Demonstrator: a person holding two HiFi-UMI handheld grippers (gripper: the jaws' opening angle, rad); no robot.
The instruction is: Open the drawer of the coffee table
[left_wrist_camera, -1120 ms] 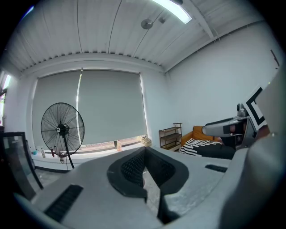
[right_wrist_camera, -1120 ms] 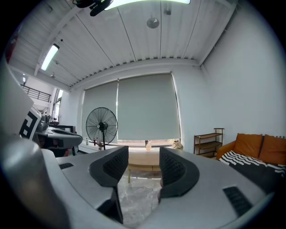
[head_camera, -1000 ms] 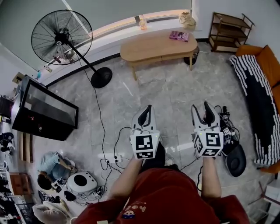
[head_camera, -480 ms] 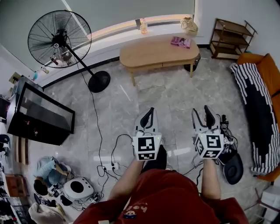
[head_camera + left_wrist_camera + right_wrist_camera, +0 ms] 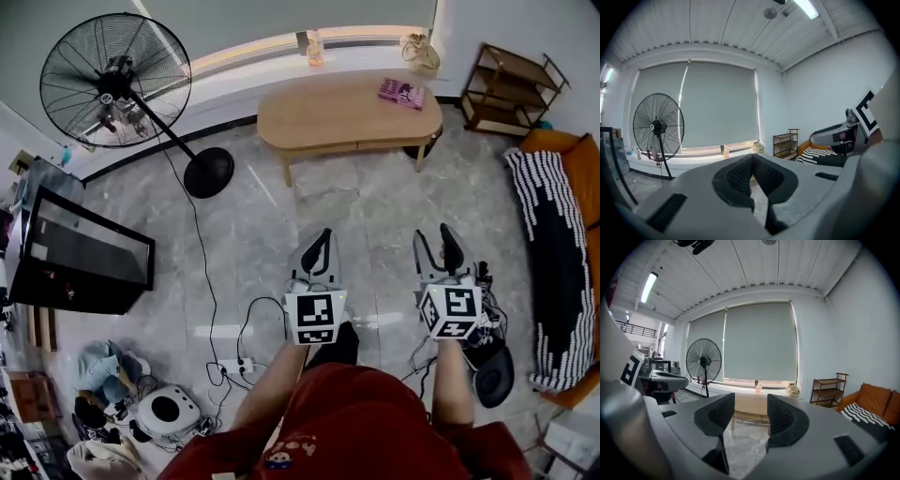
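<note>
The light wooden coffee table [image 5: 349, 112] stands at the far side of the room below the window sill. Its near side rail [image 5: 361, 147] faces me; I cannot pick out a drawer front or a handle on it. My left gripper [image 5: 320, 246] hovers over the tiled floor well short of the table, and its jaws meet with nothing between them [image 5: 751, 161]. Level with it, my right gripper [image 5: 437, 246] stands open and empty [image 5: 751, 398]. In the right gripper view the coffee table [image 5: 751, 408] shows in the gap between the jaws.
A pink book [image 5: 401, 92] lies on the table's right end. A standing fan [image 5: 117, 80] and its base [image 5: 208, 172] are at the left, with a black cabinet [image 5: 84, 248] below. A wooden shelf [image 5: 516, 89] and a sofa with a striped blanket [image 5: 553, 234] are at the right. Cables [image 5: 225, 309] cross the floor.
The view has moved forward: the coffee table now sits lower and larger, the fan and cabinet have slid left. Both grippers keep their pose, left shut and right open.
</note>
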